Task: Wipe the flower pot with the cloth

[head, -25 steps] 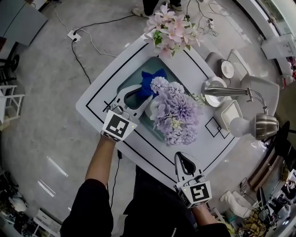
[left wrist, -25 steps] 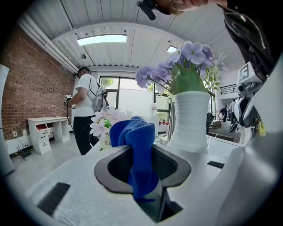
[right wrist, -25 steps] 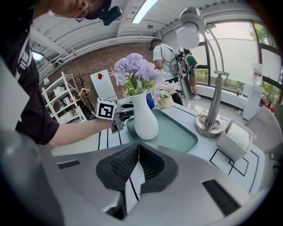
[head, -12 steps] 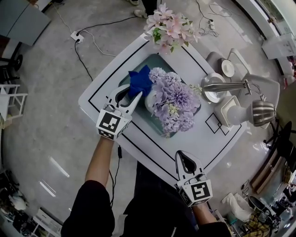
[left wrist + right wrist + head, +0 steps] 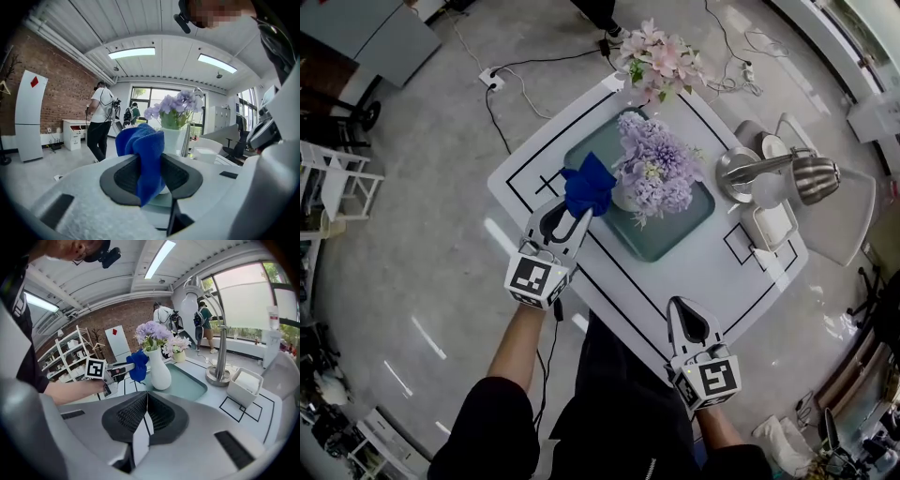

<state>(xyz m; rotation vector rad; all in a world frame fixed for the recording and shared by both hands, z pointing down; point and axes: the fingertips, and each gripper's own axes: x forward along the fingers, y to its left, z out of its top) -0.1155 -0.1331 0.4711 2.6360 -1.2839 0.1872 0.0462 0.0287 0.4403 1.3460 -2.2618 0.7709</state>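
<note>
The flower pot [image 5: 623, 197], a white vase carrying purple flowers [image 5: 656, 169], is standing upright at the left end of a teal tray [image 5: 675, 234] near the middle of the white tabletop [image 5: 698, 277]. From the right gripper view the flower pot [image 5: 158, 369] is showing its full rounded body on the tray [image 5: 187, 380].

The blue cloth [image 5: 588, 186] is sitting at the pot's 9 o'clock, bunched level with the vase's upper part. In the right gripper view the cloth [image 5: 138, 364] is lying right up against the neck, though you cannot tell whether it is actually touching.

You are holding that cloth in your left tongs [image 5: 578, 208], which are reaching in from 7 o'clock. In the left gripper view the left tongs [image 5: 150, 159] are clamped on the cloth [image 5: 143, 154]. A fold is hanging down between the pads and a thick bundle is rising above them, with the pot [image 5: 172, 140] just behind.

Your right tongs [image 5: 678, 302] are hovering at the pot's 5 o'clock, by the tabletop's near corner and well apart from the tray. In their own view the right tongs [image 5: 146, 397] are pressed together with nothing between them.

Farther out, a pot of pink flowers [image 5: 661, 61] is standing at 12 o'clock on the far corner. A silver lamp [image 5: 778, 169] is standing at 3 o'clock, with a white box [image 5: 773, 225] just beside it at 4 o'clock.
</note>
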